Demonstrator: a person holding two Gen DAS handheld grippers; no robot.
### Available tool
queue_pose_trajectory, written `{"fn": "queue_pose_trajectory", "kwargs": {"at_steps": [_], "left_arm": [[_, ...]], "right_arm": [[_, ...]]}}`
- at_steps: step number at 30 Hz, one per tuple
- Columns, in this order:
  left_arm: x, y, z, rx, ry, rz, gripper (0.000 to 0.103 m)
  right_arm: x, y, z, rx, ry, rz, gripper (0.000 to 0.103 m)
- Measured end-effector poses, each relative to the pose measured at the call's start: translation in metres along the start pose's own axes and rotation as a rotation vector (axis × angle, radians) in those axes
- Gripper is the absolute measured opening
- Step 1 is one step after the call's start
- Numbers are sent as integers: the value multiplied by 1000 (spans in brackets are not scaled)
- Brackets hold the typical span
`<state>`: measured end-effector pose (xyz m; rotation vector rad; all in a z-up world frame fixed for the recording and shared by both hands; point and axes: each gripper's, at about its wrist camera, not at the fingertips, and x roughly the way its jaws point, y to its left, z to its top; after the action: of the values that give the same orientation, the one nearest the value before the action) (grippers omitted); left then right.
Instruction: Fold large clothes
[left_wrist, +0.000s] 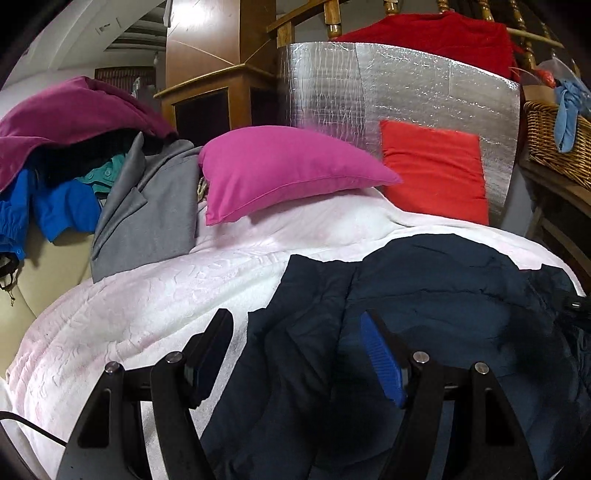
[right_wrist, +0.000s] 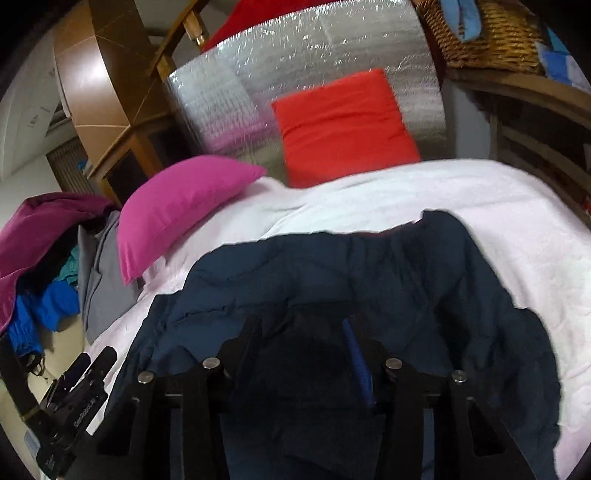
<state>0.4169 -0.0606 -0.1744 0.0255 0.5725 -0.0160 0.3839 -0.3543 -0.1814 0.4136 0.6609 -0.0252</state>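
A navy padded jacket (left_wrist: 424, 295) (right_wrist: 332, 273) lies spread on the white bed cover (left_wrist: 147, 295) (right_wrist: 461, 192). My left gripper (left_wrist: 295, 321) hangs open over the jacket's left edge. Its left finger is above bare cover and its blue-padded right finger (left_wrist: 380, 358) is above the jacket. In the right wrist view the left gripper (right_wrist: 77, 384) shows at the lower left, beside the jacket. My right gripper (right_wrist: 299, 325) is low over the jacket's near middle, its jaws partly apart. Dark fabric lies between them, and I see no pad pressing on it.
A pink pillow (left_wrist: 280, 173) (right_wrist: 173, 206) and a red cushion (left_wrist: 432, 170) (right_wrist: 343, 122) lie at the bed's head against a silver foil panel (left_wrist: 406, 85). Other clothes are heaped at the left: maroon (left_wrist: 62, 118), blue (left_wrist: 59, 206), grey (left_wrist: 147, 214). A wicker basket (left_wrist: 557, 144) stands at the right.
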Motion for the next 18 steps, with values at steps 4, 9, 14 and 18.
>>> {"fn": "queue_pose_trajectory", "kwargs": {"at_steps": [4, 9, 14, 18], "left_arm": [[4, -3, 0, -4, 11, 0, 72], [9, -8, -1, 22, 12, 5, 72], [10, -8, -3, 31, 17, -4, 72], [10, -4, -3, 7, 28, -19, 72]], "right_arm": [[37, 10, 6, 3, 95, 6, 47], [113, 0, 28, 57, 250, -92, 45], [127, -11, 47, 94, 233, -126, 44], [89, -19, 44, 124, 142, -72, 44]]}}
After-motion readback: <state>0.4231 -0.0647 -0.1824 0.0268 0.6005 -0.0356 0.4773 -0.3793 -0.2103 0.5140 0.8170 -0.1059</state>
